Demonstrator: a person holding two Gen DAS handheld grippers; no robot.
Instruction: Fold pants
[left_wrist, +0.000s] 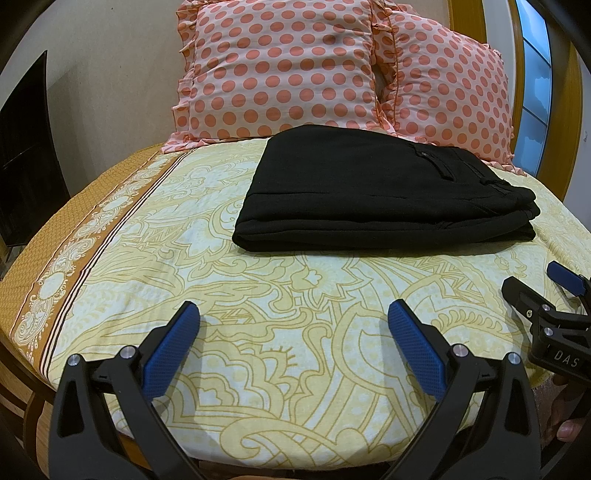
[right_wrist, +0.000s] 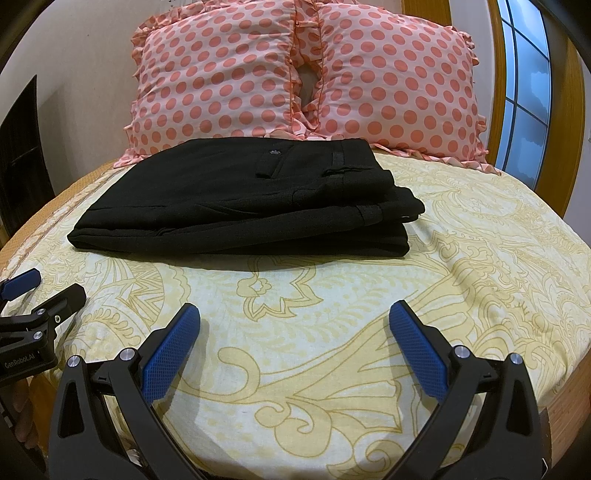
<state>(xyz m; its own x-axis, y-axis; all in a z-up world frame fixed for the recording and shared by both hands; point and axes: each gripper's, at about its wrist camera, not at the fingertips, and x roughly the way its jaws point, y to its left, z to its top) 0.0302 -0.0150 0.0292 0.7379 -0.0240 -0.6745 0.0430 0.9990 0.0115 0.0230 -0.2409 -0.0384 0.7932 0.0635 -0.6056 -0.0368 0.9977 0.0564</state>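
Black pants (left_wrist: 369, 192) lie folded in a flat stack of layers on the bed, near the pillows; they also show in the right wrist view (right_wrist: 243, 206), with the waistband and a buttoned pocket on top at the right. My left gripper (left_wrist: 293, 321) is open and empty, low over the sheet, well in front of the pants. My right gripper (right_wrist: 295, 321) is open and empty too, in front of the pants. Each gripper shows at the edge of the other's view: the right one (left_wrist: 546, 295), the left one (right_wrist: 40, 291).
The bed has a yellow-patterned sheet (left_wrist: 258, 332) with an orange border at the left. Two pink polka-dot pillows (right_wrist: 229, 81) (right_wrist: 399, 85) lean against the wall behind the pants. A wooden window frame (right_wrist: 569, 110) is at the right, dark furniture (left_wrist: 26, 155) at the left.
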